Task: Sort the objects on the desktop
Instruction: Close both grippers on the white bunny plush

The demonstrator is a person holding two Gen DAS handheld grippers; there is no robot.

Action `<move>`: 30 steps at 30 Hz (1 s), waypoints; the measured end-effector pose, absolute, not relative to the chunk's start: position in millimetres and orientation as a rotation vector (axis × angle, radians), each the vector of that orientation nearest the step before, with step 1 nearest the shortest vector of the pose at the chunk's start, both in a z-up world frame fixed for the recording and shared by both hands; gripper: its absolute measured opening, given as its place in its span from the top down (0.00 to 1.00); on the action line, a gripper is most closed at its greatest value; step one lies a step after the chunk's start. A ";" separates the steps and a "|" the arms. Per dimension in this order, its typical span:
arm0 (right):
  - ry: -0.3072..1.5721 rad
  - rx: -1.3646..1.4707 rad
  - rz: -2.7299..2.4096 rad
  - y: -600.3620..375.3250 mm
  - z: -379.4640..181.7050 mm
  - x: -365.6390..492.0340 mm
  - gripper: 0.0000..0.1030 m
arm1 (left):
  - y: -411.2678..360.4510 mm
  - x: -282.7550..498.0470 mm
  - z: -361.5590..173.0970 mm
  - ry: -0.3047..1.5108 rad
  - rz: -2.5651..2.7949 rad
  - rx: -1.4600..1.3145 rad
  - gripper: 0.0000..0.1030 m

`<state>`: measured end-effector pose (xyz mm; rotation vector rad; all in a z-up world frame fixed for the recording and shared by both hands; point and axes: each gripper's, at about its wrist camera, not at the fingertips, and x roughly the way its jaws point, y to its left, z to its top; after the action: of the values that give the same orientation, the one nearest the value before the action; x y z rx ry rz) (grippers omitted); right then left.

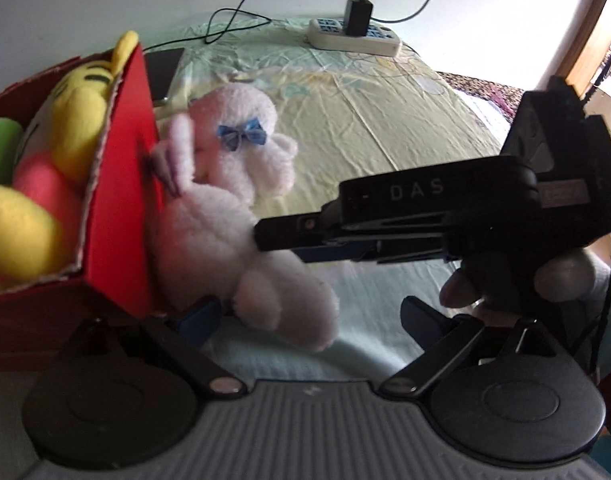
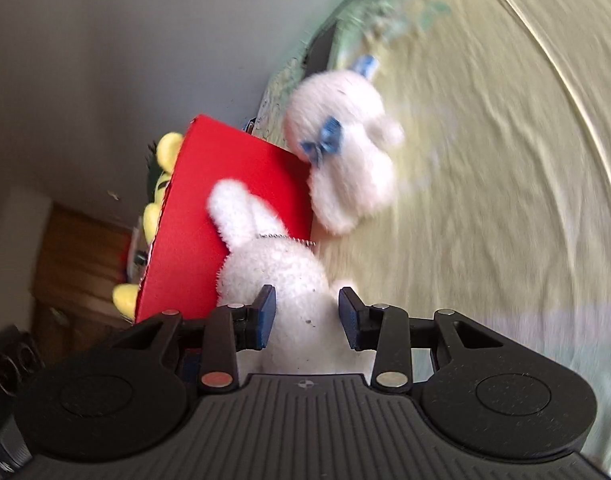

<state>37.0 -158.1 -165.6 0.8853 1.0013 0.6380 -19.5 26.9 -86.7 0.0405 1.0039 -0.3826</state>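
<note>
The right hand-held gripper (image 2: 307, 318) pinches a white plush rabbit (image 2: 273, 272) lying against the outside of a red box (image 2: 225, 184) of soft toys; a snagged ear could tip it. The left hand-held gripper (image 1: 309, 316) hangs wide open on the tabletop (image 1: 385, 120)

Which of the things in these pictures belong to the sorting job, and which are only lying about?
Belong to the job:
- pink plush rabbit, beside the box, right gripper closed around it
- red box
- plush toys already inside the box
- left gripper, open

Only lying about:
- power strip with black charger
- dark phone behind the box
</note>
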 end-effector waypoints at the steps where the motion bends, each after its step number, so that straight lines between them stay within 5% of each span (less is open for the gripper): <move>1: 1.012 0.914 0.638 -161.0 -168.1 35.1 0.62 | 25.9 -19.5 -86.3 1.005 -0.393 0.038 0.07; 18: 1.035 1.169 0.583 -216.3 -174.2 -9.3 0.72 | -34.7 -31.3 -75.2 0.921 -0.623 0.207 0.03; 30: 0.931 1.136 0.403 -252.4 -164.4 -28.6 0.66 | -52.2 -27.0 -83.1 0.947 -0.728 0.208 0.04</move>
<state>-28.6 -252.4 -164.4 1.1360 0.9308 0.4026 -27.0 -52.2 -83.1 0.2076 0.9467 -0.7278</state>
